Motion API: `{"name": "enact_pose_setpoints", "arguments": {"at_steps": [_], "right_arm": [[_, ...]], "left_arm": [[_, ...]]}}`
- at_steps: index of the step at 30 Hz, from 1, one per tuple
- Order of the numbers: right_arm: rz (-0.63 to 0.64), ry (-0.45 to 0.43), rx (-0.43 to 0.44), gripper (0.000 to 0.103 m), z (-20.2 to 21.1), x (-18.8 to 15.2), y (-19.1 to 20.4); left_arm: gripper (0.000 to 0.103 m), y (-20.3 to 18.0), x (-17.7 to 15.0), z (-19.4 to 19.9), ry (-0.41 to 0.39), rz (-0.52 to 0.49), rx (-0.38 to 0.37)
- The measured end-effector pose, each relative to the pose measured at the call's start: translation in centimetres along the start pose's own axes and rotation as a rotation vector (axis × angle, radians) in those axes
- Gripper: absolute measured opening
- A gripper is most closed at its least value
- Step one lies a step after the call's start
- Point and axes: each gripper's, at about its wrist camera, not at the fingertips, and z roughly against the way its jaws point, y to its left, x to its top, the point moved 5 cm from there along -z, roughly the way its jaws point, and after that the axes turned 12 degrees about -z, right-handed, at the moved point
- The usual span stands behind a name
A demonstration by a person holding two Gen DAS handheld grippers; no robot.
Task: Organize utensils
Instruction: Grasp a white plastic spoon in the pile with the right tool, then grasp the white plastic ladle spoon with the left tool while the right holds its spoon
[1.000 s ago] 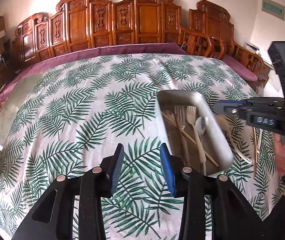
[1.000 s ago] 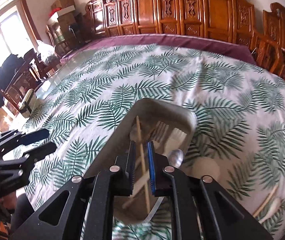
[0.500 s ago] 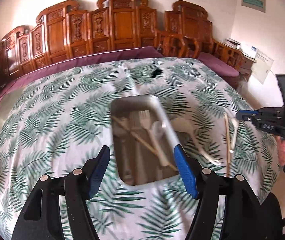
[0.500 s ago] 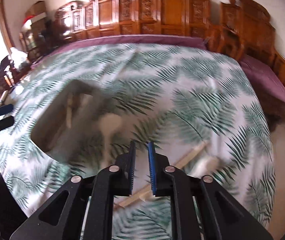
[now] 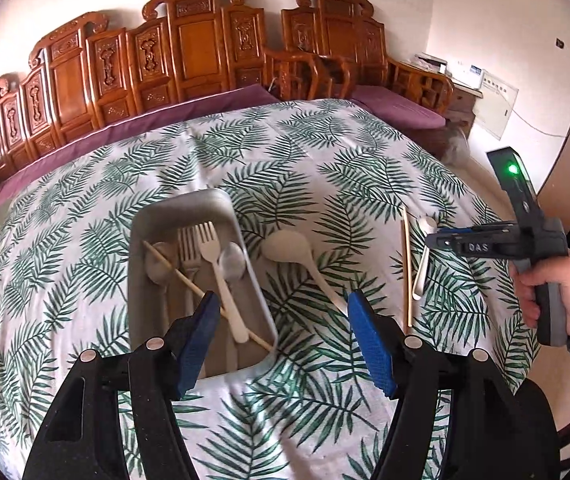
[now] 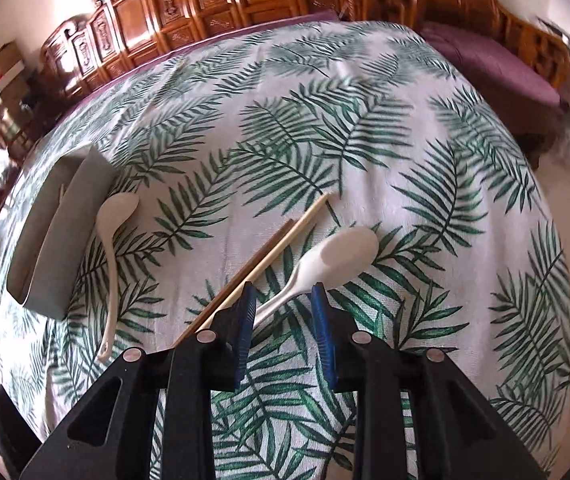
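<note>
Right claw [image 6: 281,306] has just been opening, jaws partly apart and empty, lined up over the handle of the white spoon [image 6: 325,264] lying on the desk [image 6: 425,152] beside the chopsticks [image 6: 261,256]. Looks like the pick-up step; next it drops and pinches, though contact is hard to judge. Left claw [image 5: 285,320] hangs wide and empty by the tray [image 5: 261,296].

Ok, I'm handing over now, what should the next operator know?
Left gripper: just opened, empty, over the tray's near end.
Right gripper: jaws just opening, either side of the small spoon's handle, not gripping.
Done: forks, spoons and one chopstick lie in the tray.
Left: big spoon beside the tray, two chopsticks and the small spoon on the cloth.
</note>
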Motion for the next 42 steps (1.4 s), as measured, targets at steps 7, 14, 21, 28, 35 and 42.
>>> {"name": "enact_pose_setpoints", "arguments": {"at_steps": [7,14,21,28,35,42], "right_arm": [[-0.001,0.001,-0.041,0.031,-1.1,0.4,0.7],[0.002,0.0,-0.07,0.031,-2.0,0.1,2.0],[-0.005,-0.003,-0.095,0.01,-1.8,-0.2,1.9],[0.029,0.004,-0.11,0.004,-0.8,-1.2,1.6],[0.03,-0.002,-0.099,0.004,-0.3,-1.8,0.0],[0.028,-0.009,-0.05,0.005,-0.4,-2.2,-0.7]], "left_arm": [[0.064,-1.3,-0.3,-1.0,0.021,-0.007,-0.013],[0.064,-2.0,-0.8,-1.8,0.04,-0.006,-0.012],[0.064,-2.3,-1.4,-2.3,0.067,-0.003,-0.007],[0.064,-3.0,-0.3,-3.5,0.072,-0.002,-0.009],[0.063,-3.2,2.2,-6.6,0.106,0.01,-0.004],[0.051,-3.6,3.3,-10.3,0.192,-0.014,0.054]]}}
